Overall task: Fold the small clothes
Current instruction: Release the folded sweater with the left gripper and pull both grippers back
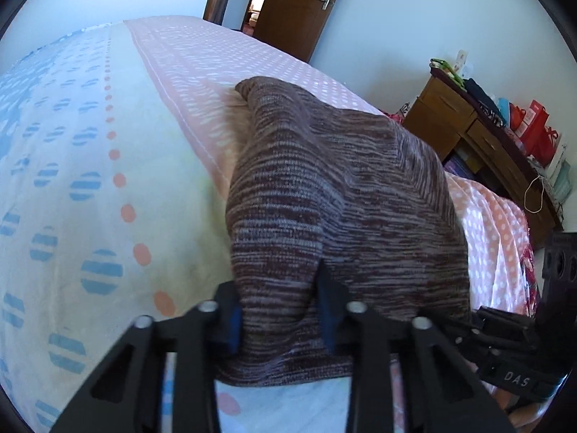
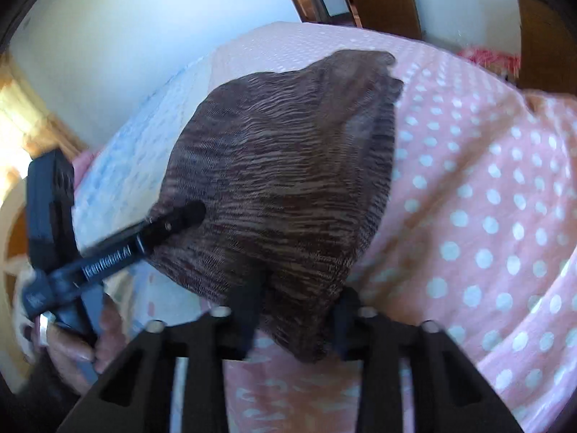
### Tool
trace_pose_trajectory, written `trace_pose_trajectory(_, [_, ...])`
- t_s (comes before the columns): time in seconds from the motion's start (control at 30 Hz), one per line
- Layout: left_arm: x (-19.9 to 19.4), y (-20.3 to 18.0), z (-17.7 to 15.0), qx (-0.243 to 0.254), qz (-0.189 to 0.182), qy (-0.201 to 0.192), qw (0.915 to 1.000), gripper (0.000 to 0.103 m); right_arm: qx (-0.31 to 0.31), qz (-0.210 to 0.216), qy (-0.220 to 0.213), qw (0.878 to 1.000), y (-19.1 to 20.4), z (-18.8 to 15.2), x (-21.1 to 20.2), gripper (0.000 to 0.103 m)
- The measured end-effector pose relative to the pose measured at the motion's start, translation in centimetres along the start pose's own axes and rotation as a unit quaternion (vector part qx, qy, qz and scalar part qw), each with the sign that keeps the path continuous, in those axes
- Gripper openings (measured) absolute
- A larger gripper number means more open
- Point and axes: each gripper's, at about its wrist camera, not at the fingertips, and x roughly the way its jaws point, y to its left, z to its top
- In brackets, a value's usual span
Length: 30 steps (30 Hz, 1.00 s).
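Observation:
A brown-and-grey striped knit garment (image 1: 339, 216) lies bunched on the bed, its near edge lifted. My left gripper (image 1: 279, 315) is shut on the garment's near edge, with cloth between its blue pads. My right gripper (image 2: 295, 319) is shut on another part of the same garment (image 2: 281, 180), at its near corner. The left gripper's fingers (image 2: 176, 222) show in the right wrist view, pinching the cloth from the left. The far end of the garment rests on the pink sheet.
The bed has a pink dotted sheet (image 2: 487, 216) and a cream cover with blue and pink dots (image 1: 90, 198). A wooden desk (image 1: 479, 137) with red bags stands at the right wall. A brown door (image 1: 299, 3) is behind the bed.

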Motion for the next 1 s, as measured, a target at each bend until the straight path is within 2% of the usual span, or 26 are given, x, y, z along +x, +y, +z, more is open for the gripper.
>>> trace_pose_trajectory(0.1, [-1.0, 0.2, 0.2, -0.014, -0.011, 0.009, 0.9998, 0.018, 0.020, 0.014, 0.002, 1.000, -0.1, 0.2, -0.8, 0.015])
trace_pose_trajectory(0.17, [-2.2, -0.1, 0.2, -0.012, -0.009, 0.013, 0.9998, 0.017, 0.028, 0.039, -0.007, 0.999, -0.2, 0.3, -2.5, 0.015])
trace_pose_trajectory(0.23, [-3.2, -0.2, -0.4, -0.012, -0.013, 0.019, 0.9997, 0.017, 0.027, 0.045, -0.001, 0.999, -0.4, 0.2, -3.5, 0.014])
trace_pose_trajectory(0.3, [-3.4, -0.1, -1.3, -0.018, -0.015, 0.026, 0.9994, 0.017, 0.020, 0.038, 0.016, 0.999, -0.6, -0.4, -4.1, 0.014])
trace_pose_trajectory(0.37, [-3.2, 0.4, -2.7, -0.020, -0.002, 0.027, 0.9994, 0.017, 0.010, 0.027, 0.025, 0.999, -0.7, -1.0, -3.8, 0.015])
trace_pose_trajectory(0.43, [-2.7, 0.7, -3.2, -0.024, 0.008, 0.027, 0.9993, 0.022, 0.008, 0.011, 0.034, 0.999, -1.0, -1.8, -3.1, 0.015])
trace_pose_trajectory(0.53, [-3.6, 1.2, -3.4, -0.029, 0.008, 0.018, 0.9994, 0.025, 0.004, 0.002, 0.045, 0.999, -1.0, -2.7, -2.6, 0.019])
trace_pose_trajectory(0.6, [-4.8, 0.9, -3.1, -0.011, 0.032, 0.003, 0.9994, 0.026, -0.011, -0.009, 0.043, 0.999, -0.9, -2.7, -3.7, 0.019])
trace_pose_trajectory(0.67, [-5.7, 0.3, -2.6, 0.008, 0.067, -0.020, 0.9975, 0.029, -0.025, -0.030, 0.014, 0.999, -0.5, -2.5, -6.0, 0.019])
trace_pose_trajectory(0.77, [-6.8, -0.8, -1.5, 0.031, 0.129, -0.055, 0.9896, 0.049, -0.062, -0.094, -0.074, 0.991, 0.8, -1.7, -9.9, 0.019])
trace_pose_trajectory(0.8, [-7.2, -1.2, -1.4, 0.037, 0.150, -0.065, 0.9859, 0.055, -0.067, -0.099, -0.092, 0.989, 1.1, -1.4, -10.5, 0.019])
trace_pose_trajectory(0.87, [-8.1, -2.0, -1.3, 0.054, 0.184, -0.090, 0.9773, 0.059, -0.076, -0.097, -0.124, 0.985, 2.2, -1.3, -11.4, 0.019])
trace_pose_trajectory(0.93, [-8.8, -2.4, -1.5, 0.063, 0.193, -0.101, 0.9740, 0.065, -0.089, -0.097, -0.148, 0.980, 3.6, -1.1, -11.0, 0.019])
trace_pose_trajectory(1.0, [-9.6, -2.7, -1.7, 0.068, 0.204, -0.108, 0.9705, 0.076, -0.096, -0.118, -0.153, 0.976, 4.4, -1.1, -10.6, 0.019])
